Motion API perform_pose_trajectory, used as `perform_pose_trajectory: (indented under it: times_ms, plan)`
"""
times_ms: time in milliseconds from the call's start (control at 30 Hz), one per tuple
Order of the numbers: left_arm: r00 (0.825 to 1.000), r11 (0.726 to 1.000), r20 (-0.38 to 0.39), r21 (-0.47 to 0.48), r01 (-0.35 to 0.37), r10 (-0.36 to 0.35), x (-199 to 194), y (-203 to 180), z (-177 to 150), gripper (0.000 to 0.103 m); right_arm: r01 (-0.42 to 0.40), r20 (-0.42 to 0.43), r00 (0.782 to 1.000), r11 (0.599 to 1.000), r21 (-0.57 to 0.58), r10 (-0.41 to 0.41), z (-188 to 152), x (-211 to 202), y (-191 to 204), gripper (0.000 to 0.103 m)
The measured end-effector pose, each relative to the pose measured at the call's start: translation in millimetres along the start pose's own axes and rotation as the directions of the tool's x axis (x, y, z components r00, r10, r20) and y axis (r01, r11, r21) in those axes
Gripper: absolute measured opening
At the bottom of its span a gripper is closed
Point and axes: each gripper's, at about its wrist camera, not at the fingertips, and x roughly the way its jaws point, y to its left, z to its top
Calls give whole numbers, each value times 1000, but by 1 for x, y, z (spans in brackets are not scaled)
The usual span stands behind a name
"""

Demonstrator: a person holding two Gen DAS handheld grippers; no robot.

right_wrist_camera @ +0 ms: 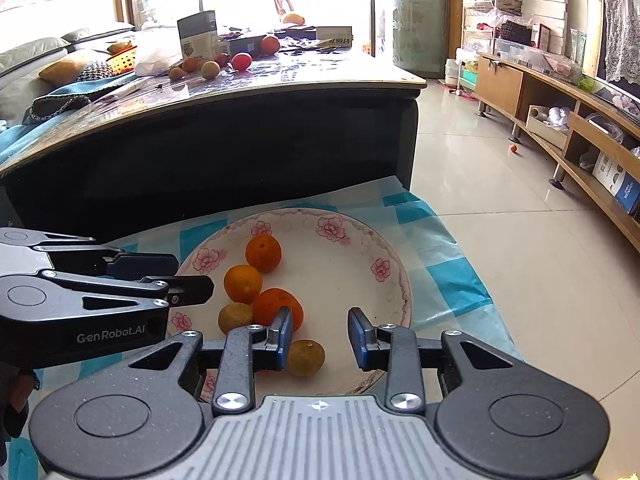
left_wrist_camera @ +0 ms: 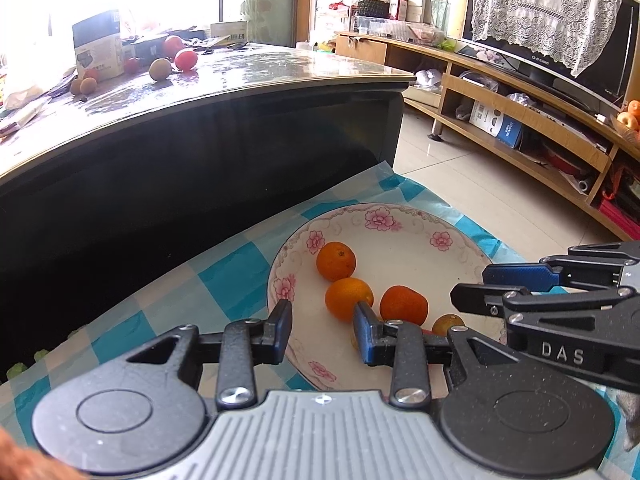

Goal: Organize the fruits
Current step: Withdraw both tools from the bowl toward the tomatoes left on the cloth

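Observation:
A white floral plate [left_wrist_camera: 400,220] [right_wrist_camera: 392,280] sits on a blue-checked cloth [left_wrist_camera: 224,280] [right_wrist_camera: 452,264]. It holds three orange mandarins [left_wrist_camera: 336,261] [right_wrist_camera: 263,253] and two yellow-green ones [right_wrist_camera: 306,357]. My left gripper [left_wrist_camera: 322,332] is open and empty over the plate's near left rim; it shows side-on in the right wrist view [right_wrist_camera: 188,276]. My right gripper [right_wrist_camera: 320,334] is open and empty over the plate's near part, its left finger beside a yellow-green mandarin; it shows in the left wrist view [left_wrist_camera: 476,288].
A dark coffee table [left_wrist_camera: 248,148] [right_wrist_camera: 224,148] stands just behind the cloth, with loose fruits [left_wrist_camera: 186,59] [right_wrist_camera: 241,61] and boxes [left_wrist_camera: 98,46] on top. A wooden TV stand [left_wrist_camera: 520,120] [right_wrist_camera: 560,92] runs along the right. Tiled floor [right_wrist_camera: 520,220] lies between.

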Motion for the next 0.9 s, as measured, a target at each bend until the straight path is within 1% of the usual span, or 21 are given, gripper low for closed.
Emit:
perform_pose_trajectory:
  times_ms: [200, 367, 500, 667, 767, 833, 900]
  plan:
    - [1000, 1000, -9, 16, 9, -9, -7, -1, -3, 43, -12, 2, 1000, 1000, 8, 11, 1, -3, -3, 27]
    - [999, 999, -22, 36, 25, -24, -16, 0, -9, 43, -56, -14, 998, 998, -11, 55, -2, -8, 1, 27]
    - [998, 998, -47, 39, 42, -40, -23, 4, -18, 43, -103, -35, 994, 994, -31, 102, -9, -15, 6, 27]
    - [995, 996, -80, 63, 68, -62, -35, 8, -29, 43, -192, -83, 979, 979, -76, 185, -19, -27, 19, 27]
    - [991, 993, -110, 80, 90, -81, -44, 12, -38, 43, -243, -115, 966, 966, -82, 233, -25, -30, 29, 33]
    - [988, 990, -132, 100, 98, -84, -50, 13, -45, 43, -269, -131, 958, 959, -85, 257, -28, -31, 34, 33]
    - [985, 987, -149, 123, 103, -84, -55, 15, -51, 43, -277, -135, 955, 956, -98, 263, -30, -31, 40, 34]
